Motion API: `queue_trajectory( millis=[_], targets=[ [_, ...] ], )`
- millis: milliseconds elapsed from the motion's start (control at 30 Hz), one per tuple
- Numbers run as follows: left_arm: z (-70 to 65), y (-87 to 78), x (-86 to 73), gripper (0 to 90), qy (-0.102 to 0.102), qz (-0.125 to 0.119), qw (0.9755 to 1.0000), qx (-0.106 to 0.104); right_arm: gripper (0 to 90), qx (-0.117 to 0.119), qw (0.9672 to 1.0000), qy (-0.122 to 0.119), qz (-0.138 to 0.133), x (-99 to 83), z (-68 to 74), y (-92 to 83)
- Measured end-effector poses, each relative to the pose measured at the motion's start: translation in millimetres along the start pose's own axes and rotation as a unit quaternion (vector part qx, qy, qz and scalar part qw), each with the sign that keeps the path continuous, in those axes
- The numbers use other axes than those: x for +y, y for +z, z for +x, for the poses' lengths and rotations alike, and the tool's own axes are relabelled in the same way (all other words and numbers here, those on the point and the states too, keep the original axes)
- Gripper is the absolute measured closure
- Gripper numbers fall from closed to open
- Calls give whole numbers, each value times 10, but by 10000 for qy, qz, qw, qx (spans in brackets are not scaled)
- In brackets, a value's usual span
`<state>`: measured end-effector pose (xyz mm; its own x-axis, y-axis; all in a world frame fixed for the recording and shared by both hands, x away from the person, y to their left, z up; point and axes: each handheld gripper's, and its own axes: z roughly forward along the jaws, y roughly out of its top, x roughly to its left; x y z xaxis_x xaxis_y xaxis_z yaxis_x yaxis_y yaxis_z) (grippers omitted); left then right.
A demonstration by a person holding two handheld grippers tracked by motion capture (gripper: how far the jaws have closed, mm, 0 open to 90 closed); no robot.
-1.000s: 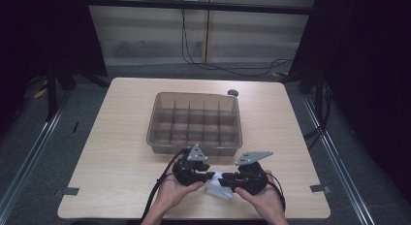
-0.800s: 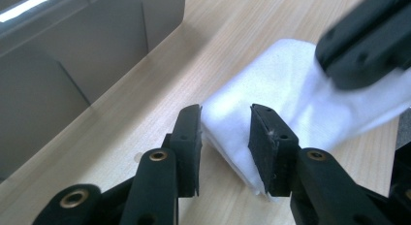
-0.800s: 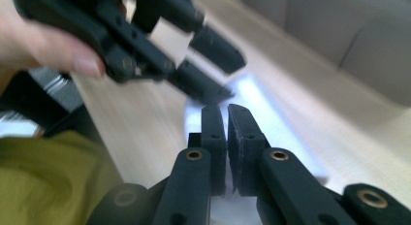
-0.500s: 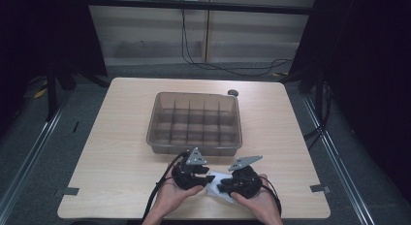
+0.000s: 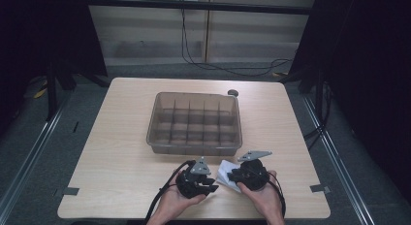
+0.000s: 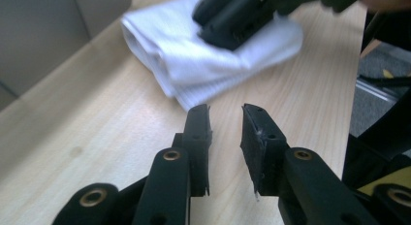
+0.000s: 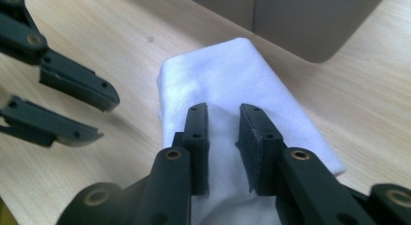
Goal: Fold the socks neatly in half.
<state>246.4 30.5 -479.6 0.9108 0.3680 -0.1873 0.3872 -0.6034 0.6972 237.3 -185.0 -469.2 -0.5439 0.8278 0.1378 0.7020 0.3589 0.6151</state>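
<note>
Near edge of the worktop [image 5: 121, 152]: two hands, a gripper in each. Left gripper [image 6: 226, 119] has its jaws a narrow gap apart with nothing between them, only bare wood; they have just been closing. It points at the folded white cloth [image 6: 208, 60], tips just short of the cloth's near edge.

Right gripper [image 7: 223, 119] is over the folded white cloth, jaws a narrow gap apart, tips down on the top layer; cloth shows in the gap. Whether the pads pinch the fabric, cannot tell. In the high view the cloth [image 5: 226, 173] lies flat on the worktop between the two grippers, partly under the right one, just in front of the bin.

Cables trail from both grippers back off the near edge.

Mid worktop: translucent grey divided bin [image 5: 195, 122], open-topped, split by partitions into a grid of small compartments. They look empty.

Far edge, past the bin's right back corner: small dark round object [image 5: 233, 93], too small to identify.
</note>
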Motion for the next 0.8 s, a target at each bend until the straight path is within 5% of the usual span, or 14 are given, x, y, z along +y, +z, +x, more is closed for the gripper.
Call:
queue_trajectory(
  millis=[200, 467, 567, 800],
  targets=[
    [58, 30, -37, 692, -122, 27, 9998, 155, 610, 210, 9997, 41, -86, 38, -63, -95],
    [74, -36, 4, 687, -111, -97, 9997, 177, 576, 608, 9979, -175, -161, 150, -221, -270],
    [83, -48, 23, 695, -81, -87, 9998, 176, 501, 780, 9965, -312, 30, 161, -272, -232],
    [142, -79, -48, 683, -217, -126, 9994, 242, 340, 642, 9965, -501, 188, 138, -236, -43]
  ],
)
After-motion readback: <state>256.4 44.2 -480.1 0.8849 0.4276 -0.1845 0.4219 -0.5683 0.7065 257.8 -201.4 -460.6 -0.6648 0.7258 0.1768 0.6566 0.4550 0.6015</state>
